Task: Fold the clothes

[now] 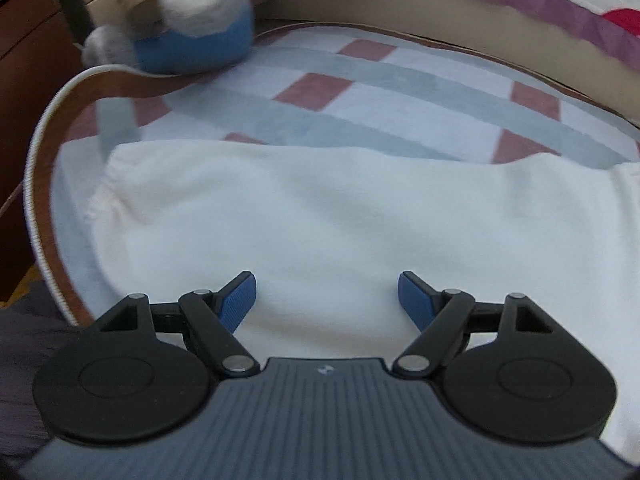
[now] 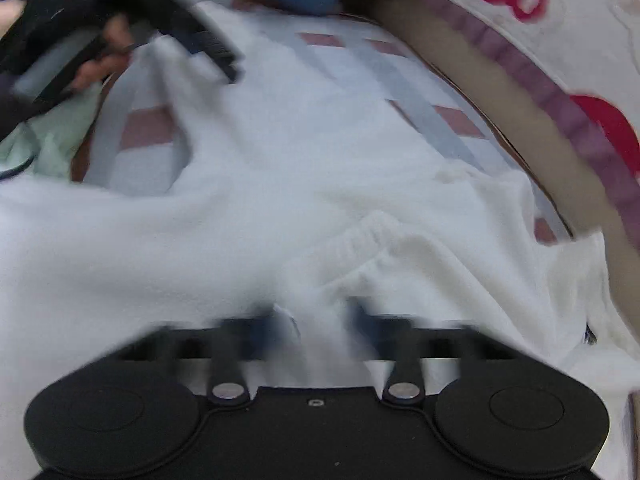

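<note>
A white garment (image 1: 304,208) lies spread on a checked mat (image 1: 360,80) in the left wrist view. My left gripper (image 1: 327,300) hovers over its near part, open, with nothing between the blue pads (image 1: 240,300). The right wrist view is motion-blurred. There the white garment (image 2: 280,184) is bunched, and a fold with an elastic cuff (image 2: 360,236) runs into my right gripper (image 2: 318,324), which is shut on the cloth. The left gripper (image 2: 224,60) appears again at the upper left, held by a hand (image 2: 108,52) above the garment's far edge.
A blue and white plush toy (image 1: 200,12) sits at the mat's far left corner. A brown-edged border (image 1: 44,184) rims the mat. A white quilt with purple trim and red print (image 2: 580,92) lies to the right. Pale green cloth (image 2: 48,140) is at the left.
</note>
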